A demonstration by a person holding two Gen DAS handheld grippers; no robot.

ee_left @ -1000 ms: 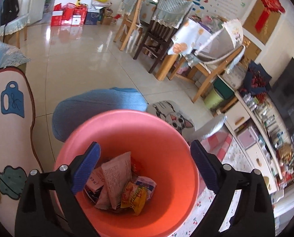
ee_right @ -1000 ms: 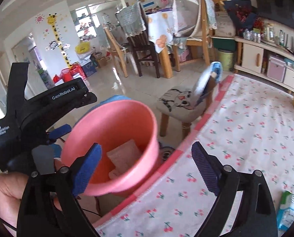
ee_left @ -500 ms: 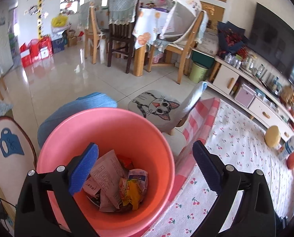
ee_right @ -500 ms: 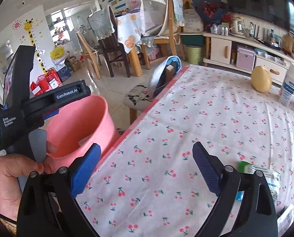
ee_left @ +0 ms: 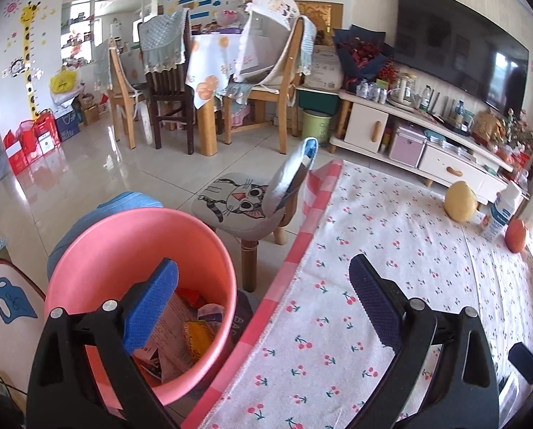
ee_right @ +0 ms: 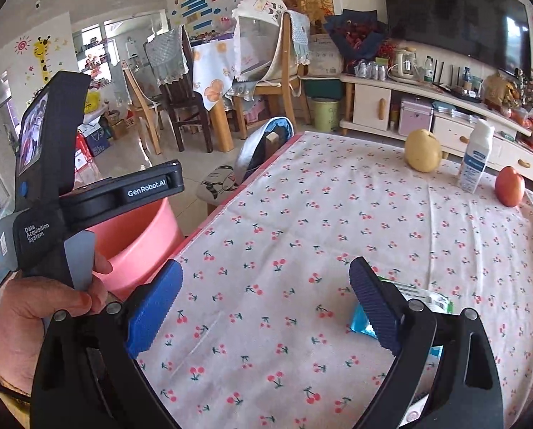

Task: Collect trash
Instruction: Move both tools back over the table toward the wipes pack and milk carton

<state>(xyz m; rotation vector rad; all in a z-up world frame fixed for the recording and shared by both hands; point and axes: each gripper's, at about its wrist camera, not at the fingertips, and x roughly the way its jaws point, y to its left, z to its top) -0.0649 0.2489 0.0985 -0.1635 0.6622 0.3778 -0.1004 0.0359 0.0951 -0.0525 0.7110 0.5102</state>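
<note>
A pink bucket (ee_left: 123,250) stands on the floor beside the table's left edge, holding several crumpled wrappers (ee_left: 191,336). My left gripper (ee_left: 262,304) hangs open over the bucket's right rim and the table edge, nothing between its fingers. In the right wrist view the pink bucket (ee_right: 141,236) shows behind the left device, which a hand (ee_right: 41,304) holds. My right gripper (ee_right: 262,304) is open above the cherry-print tablecloth (ee_right: 302,214). A blue-and-green wrapper (ee_right: 409,300) lies on the cloth, partly hidden behind the right finger (ee_right: 373,307).
A yellow pear (ee_right: 423,150), a white bottle (ee_right: 475,159) and a red-orange fruit (ee_right: 509,186) stand at the table's far side. A small cat-print chair (ee_left: 245,203) is by the table's left edge, and a blue stool (ee_left: 123,203) sits behind the bucket.
Both grippers swung right, from over the bucket toward the table. The bucket slid to the left in both views, and the wrapper on the cloth came nearer the right gripper.
</note>
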